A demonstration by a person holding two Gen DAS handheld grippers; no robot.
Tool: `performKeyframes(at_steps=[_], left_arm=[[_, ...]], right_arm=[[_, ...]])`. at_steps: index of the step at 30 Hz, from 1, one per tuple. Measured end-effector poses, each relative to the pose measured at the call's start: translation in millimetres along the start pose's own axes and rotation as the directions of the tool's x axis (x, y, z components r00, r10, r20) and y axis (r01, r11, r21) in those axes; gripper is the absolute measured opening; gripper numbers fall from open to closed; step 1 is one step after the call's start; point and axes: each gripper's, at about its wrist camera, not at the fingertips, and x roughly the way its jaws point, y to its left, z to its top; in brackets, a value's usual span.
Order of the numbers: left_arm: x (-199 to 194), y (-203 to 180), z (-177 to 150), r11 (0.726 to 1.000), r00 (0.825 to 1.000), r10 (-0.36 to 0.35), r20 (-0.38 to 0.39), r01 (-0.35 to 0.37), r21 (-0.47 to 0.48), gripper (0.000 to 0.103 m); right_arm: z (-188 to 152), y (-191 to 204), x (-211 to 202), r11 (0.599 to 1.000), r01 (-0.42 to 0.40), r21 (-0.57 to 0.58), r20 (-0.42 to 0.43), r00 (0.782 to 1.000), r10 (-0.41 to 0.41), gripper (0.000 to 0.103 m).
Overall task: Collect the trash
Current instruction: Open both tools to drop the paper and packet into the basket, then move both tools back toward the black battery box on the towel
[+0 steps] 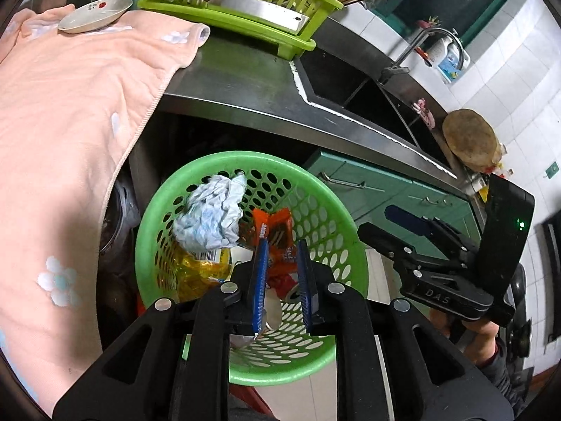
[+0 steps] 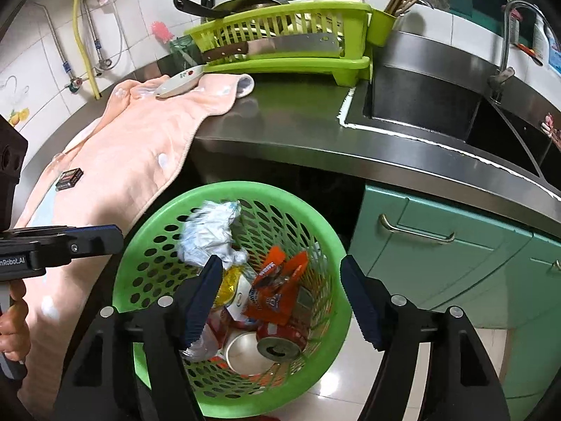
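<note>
A green perforated bin (image 1: 336, 217) (image 2: 140, 245) stands on the floor below the steel counter. In it lie crumpled white paper (image 1: 210, 217) (image 2: 210, 235), an orange wrapper (image 1: 277, 231) (image 2: 277, 291), a yellow wrapper (image 1: 200, 273), a red can (image 2: 280, 343) and a paper cup (image 2: 242, 351). My left gripper (image 1: 282, 287) hovers over the bin, jaws a little apart and empty. My right gripper (image 2: 280, 301) is wide open and empty above the bin; it also shows in the left wrist view (image 1: 410, 224). A small dark packet (image 2: 69, 178) lies on the pink towel.
A pink towel (image 1: 70, 122) (image 2: 140, 147) drapes over the counter with a plate (image 1: 94, 14) (image 2: 180, 80) on it. A lime dish rack (image 1: 238, 10) (image 2: 280, 42) holds a cleaver. The sink (image 1: 350, 84) (image 2: 438, 105) and green cabinets (image 2: 455, 252) are to the right.
</note>
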Motion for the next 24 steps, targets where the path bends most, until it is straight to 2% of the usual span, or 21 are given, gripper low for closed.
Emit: performKeyframes(at_steps=[4,8,13,19,21,24], left_arm=[[-12,4,-2,1.000,1.000,0.017,0.021,-0.017,0.001,0.030],[-28,10,-4,0.999,0.998,0.048,0.045,-0.049,0.008,0.030],[-51,24,-7,0.994,0.991,0.108,0.081,-0.107,-0.006,0.043],[-84,50,-9,0.981,0.972,0.195,0.134,-0.193,-0.027,0.052],[-93,61,-9,0.978,0.969,0.207,0.138,-0.203,-0.044,0.054],[-107,82,-11,0.969,0.958,0.244,0.148,-0.235,-0.077,0.055]], right_arm=[[2,7,-3,1.000,-0.007,-0.013,0.012,1.000,0.008,0.072],[6,19,-6,0.999,-0.022,-0.034,0.025,0.999,0.023,0.076],[13,40,-6,0.997,-0.040,-0.068,0.036,0.998,0.043,0.079],[24,67,-3,0.991,-0.077,-0.108,0.040,0.996,0.082,0.081],[28,79,-1,0.987,-0.092,-0.129,0.041,0.994,0.098,0.081],[34,99,3,0.981,-0.113,-0.156,0.041,0.992,0.121,0.082]])
